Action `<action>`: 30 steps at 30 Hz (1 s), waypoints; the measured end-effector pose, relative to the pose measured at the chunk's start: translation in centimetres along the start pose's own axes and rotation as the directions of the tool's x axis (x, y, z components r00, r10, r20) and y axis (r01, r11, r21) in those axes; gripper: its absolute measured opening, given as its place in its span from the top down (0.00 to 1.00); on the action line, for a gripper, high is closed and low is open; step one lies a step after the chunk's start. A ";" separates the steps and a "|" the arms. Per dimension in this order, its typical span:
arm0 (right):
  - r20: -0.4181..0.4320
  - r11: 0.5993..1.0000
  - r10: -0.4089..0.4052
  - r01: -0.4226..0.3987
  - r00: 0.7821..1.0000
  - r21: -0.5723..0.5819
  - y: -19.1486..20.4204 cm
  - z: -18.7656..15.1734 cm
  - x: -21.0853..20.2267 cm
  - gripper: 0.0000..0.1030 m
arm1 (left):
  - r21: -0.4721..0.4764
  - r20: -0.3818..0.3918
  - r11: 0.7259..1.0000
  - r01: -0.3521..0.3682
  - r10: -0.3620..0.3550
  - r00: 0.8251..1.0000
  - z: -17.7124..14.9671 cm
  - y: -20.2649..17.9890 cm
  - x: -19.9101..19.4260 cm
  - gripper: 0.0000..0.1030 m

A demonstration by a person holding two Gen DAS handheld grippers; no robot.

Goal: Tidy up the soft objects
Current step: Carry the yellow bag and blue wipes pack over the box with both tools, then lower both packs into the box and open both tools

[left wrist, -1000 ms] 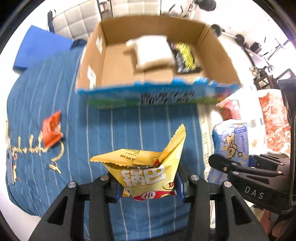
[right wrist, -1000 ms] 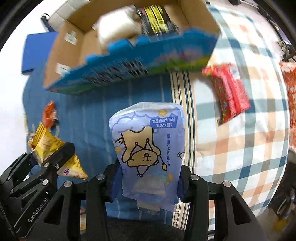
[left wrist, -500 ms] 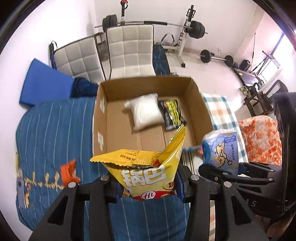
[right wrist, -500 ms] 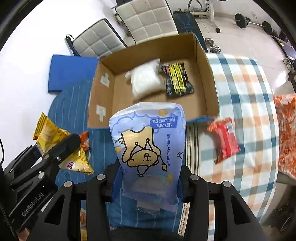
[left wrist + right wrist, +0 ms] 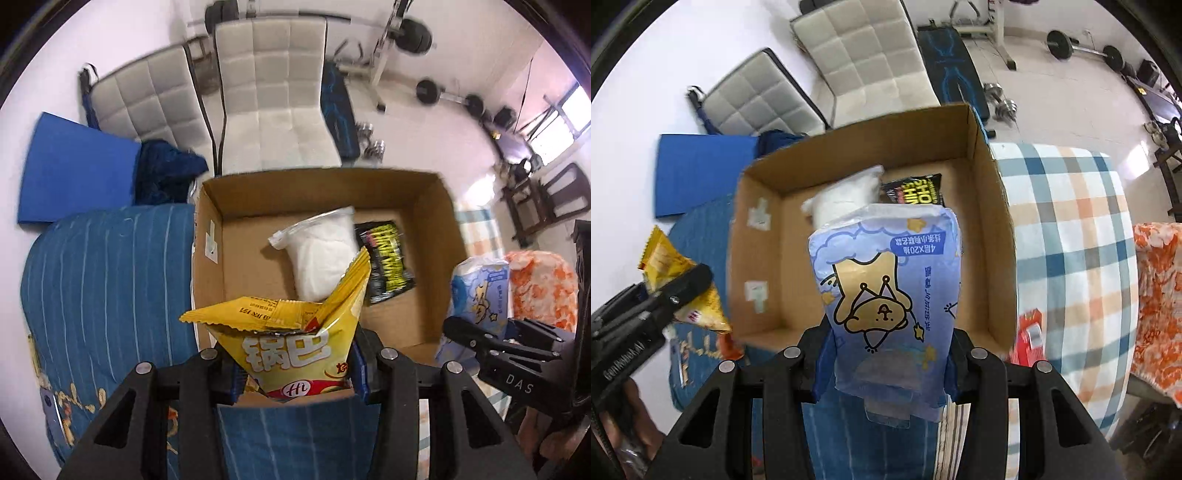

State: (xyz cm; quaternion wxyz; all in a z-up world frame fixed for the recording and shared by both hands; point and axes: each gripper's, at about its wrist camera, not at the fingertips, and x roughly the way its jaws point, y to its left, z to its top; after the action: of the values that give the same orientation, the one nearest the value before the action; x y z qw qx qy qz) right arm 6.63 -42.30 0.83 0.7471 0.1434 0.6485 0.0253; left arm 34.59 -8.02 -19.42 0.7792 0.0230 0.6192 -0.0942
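Observation:
My left gripper (image 5: 295,380) is shut on a yellow snack bag (image 5: 291,343) and holds it above the near edge of the open cardboard box (image 5: 210,280). My right gripper (image 5: 886,354) is shut on a blue tissue pack (image 5: 886,291) with a bear print, held above the box's (image 5: 997,236) near side. The box holds a white soft pack (image 5: 321,254) and a black-and-yellow packet (image 5: 388,262). The tissue pack (image 5: 480,291) shows at the right of the left wrist view; the snack bag (image 5: 679,291) shows at the left of the right wrist view.
The box sits on a blue striped cloth (image 5: 103,288) beside a plaid cloth (image 5: 1071,236). A red packet (image 5: 1030,336) lies on the plaid cloth by the box. An orange packet (image 5: 729,345) lies on the blue cloth. Two white chairs (image 5: 273,92) stand behind.
Both grippers have risen and moved forward with their packs, from low over the cloth in front of the box to above its near edge.

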 end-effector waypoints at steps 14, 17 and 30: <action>-0.213 0.989 -0.143 0.149 0.967 0.013 -1.6 3.9 13.0 0.52 | 0.039 -0.300 0.996 -0.080 0.088 0.950 5.5 2.0 14.7 0.60; -0.235 0.987 -0.155 0.161 0.960 0.006 -1.8 3.9 14.1 0.52 | 0.053 -0.319 0.994 -0.093 0.105 0.942 6.0 1.8 15.9 0.60; -0.294 0.984 -0.172 0.176 0.940 -0.012 -1.6 4.1 15.3 0.34 | 0.024 -0.298 0.988 -0.150 0.150 0.943 7.0 2.1 13.6 0.48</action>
State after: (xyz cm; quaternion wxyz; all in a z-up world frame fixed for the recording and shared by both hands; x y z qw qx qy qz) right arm 12.80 -41.14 -13.75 0.6408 0.0858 0.7625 -0.0243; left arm 44.66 -8.68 -31.19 0.6817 0.0844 0.7261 -0.0302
